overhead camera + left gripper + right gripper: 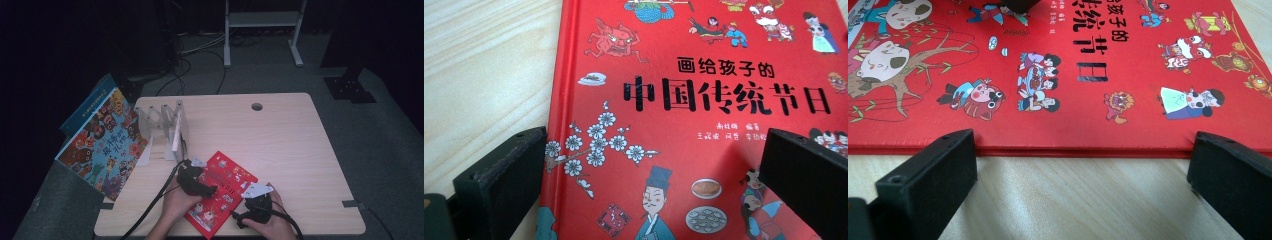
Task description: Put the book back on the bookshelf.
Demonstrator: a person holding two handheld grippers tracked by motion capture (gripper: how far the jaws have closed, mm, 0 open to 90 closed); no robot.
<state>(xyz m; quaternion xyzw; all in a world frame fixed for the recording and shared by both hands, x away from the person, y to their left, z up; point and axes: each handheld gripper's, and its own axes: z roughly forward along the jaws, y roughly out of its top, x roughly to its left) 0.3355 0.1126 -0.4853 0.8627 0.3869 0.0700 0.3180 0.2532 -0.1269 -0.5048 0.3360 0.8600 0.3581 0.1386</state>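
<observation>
While the red book point(220, 192) is lying flat on the table point(290, 150), near its 6 o'clock edge, both grippers are closing in on it and nothing is being lifted yet. The left gripper point(204, 189) is hovering over the cover at the book's 9 o'clock side; in the left gripper view its fingers point(499, 180) are standing wide apart, one over the bare wood beside the spine, the other over the printed cover point(704, 100), clamping nothing. The right gripper point(245, 216) is sitting at the book's 4 o'clock side, and in the right gripper view its fingers point(930, 172) are also spread open, lined up with the book's long edge point(1083, 150) but staying on the table in front of it, not yet pinching it.

Up at 10 o'clock a pale book rack point(162, 127) is standing with its slots looking free, and a large colourful picture book point(102, 142) is leaning off the table's 9 o'clock edge. Judging by this layout, the work is looking like filing the red book into that rack. If so, it is only at the approach stage: the grasp, the lift, the turn upright and the slotting in are all remaining.
</observation>
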